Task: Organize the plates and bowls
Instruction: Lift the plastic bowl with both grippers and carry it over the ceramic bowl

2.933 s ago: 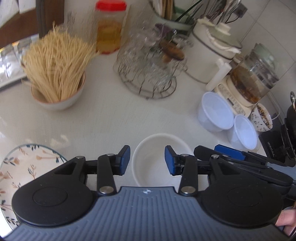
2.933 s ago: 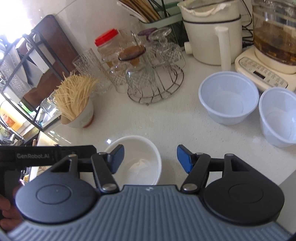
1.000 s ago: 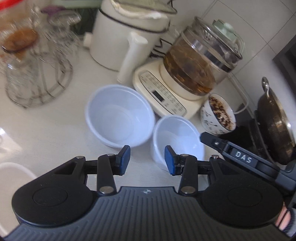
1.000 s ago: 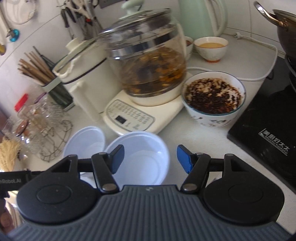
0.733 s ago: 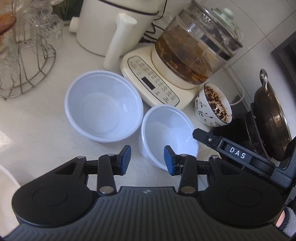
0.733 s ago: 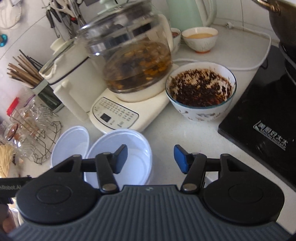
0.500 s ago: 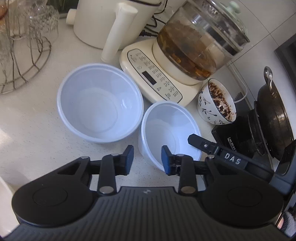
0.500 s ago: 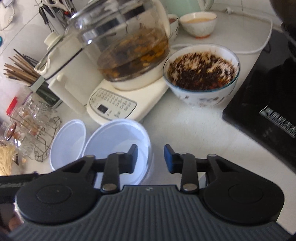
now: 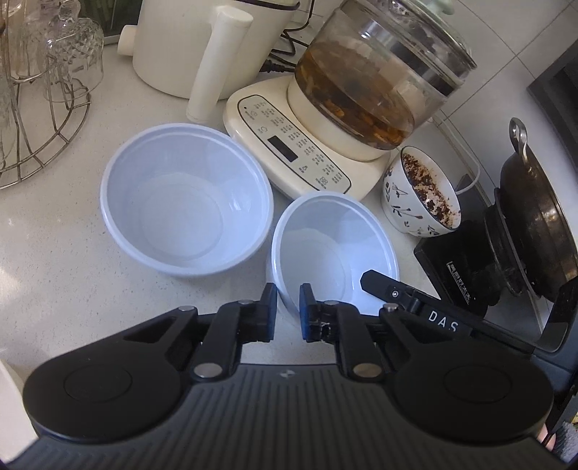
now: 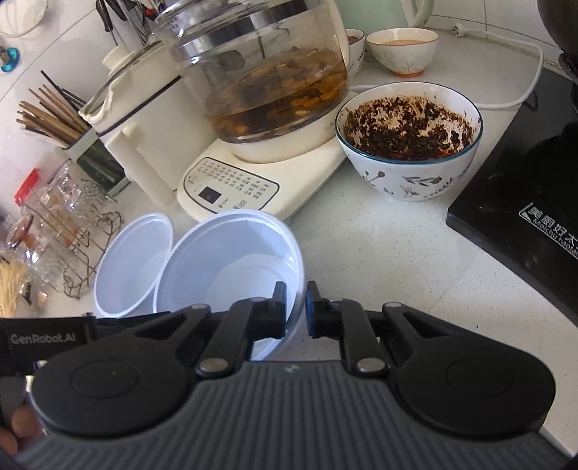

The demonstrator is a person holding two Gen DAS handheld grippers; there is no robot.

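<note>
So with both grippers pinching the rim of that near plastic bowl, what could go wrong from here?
1. The left gripper and right gripper both clamp the thin rim of the near plastic bowl; pulling apart could buckle it.
2. It sits close to the second plastic bowl and the kettle base; a tilted lift might knock either.
3. A rightward swing risks the full patterned bowl.

wok (image 9: 534, 224) cropped, glass rack (image 9: 32, 90) cut off

A pale speckled countertop (image 9: 54, 253) is backed by white tiled walls (image 9: 505, 32). Its right edge is taken up by a black induction cooker (image 10: 523, 202). Daylight, probably from a window, is reflected.
</note>
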